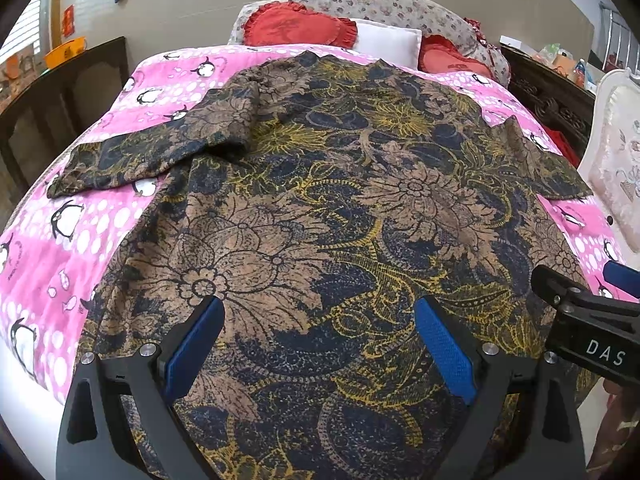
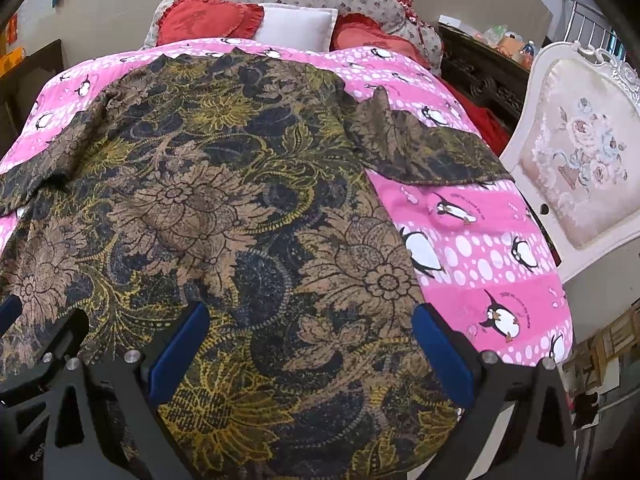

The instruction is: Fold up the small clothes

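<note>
Lying spread out on the pink bedspread (image 1: 100,236), the flowered shirt (image 1: 320,200) covers most of the bed, its collar end toward the pillows (image 1: 384,42) and its hem hanging down near the two grippers. Nothing looks folded yet: the body is flat and open, and the work seems to be at its very start. The sleeve (image 1: 132,160) on the left side lies out across the bedspread with a soft rumple near the shoulder, and the right sleeve (image 2: 424,152) stretches out toward the white chair (image 2: 580,160) beside the bed.

The left gripper (image 1: 320,344) hangs over the lower part of the shirt with its blue fingers wide apart and nothing between them. The right gripper (image 2: 310,352) is beside it over the hem, also spread wide and empty; whether either touches the cloth I cannot tell.

Both sleeves need bringing in over the body, then the length needs doubling up. The left sleeve's rumple may want smoothing first.
</note>
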`<act>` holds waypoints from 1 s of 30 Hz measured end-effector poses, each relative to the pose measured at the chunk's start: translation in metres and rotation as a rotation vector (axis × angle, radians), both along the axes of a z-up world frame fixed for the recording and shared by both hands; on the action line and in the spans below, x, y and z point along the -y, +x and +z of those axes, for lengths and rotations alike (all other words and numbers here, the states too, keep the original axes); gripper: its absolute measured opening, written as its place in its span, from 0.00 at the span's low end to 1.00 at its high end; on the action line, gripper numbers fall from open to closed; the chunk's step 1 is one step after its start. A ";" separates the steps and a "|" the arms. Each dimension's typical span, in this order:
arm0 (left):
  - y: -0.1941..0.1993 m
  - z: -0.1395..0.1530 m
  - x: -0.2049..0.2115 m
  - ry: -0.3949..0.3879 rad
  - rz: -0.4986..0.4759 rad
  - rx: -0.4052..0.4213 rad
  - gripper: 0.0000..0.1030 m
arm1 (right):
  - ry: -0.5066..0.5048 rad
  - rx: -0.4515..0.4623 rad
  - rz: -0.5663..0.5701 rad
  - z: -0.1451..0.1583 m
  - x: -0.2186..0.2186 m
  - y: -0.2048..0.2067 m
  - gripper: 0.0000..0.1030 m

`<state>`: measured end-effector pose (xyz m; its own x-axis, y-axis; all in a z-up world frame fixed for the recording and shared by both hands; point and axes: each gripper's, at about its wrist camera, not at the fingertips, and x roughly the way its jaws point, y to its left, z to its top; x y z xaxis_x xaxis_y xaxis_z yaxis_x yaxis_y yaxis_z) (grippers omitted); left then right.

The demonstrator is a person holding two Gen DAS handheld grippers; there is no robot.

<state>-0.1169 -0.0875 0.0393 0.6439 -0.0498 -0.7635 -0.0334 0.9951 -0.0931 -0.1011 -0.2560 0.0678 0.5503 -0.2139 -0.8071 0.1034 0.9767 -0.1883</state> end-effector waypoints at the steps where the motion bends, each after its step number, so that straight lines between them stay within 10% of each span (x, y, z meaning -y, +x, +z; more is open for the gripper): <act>1: 0.000 0.000 -0.001 -0.001 0.000 -0.001 0.78 | 0.000 0.000 -0.001 0.000 0.000 0.000 1.00; 30: -0.002 -0.001 -0.002 0.001 0.003 -0.008 0.78 | 0.007 -0.002 0.005 -0.002 -0.002 -0.004 1.00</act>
<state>-0.1187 -0.0854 0.0383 0.6376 -0.0468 -0.7690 -0.0376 0.9951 -0.0918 -0.1046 -0.2535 0.0655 0.5496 -0.2060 -0.8096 0.0984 0.9783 -0.1821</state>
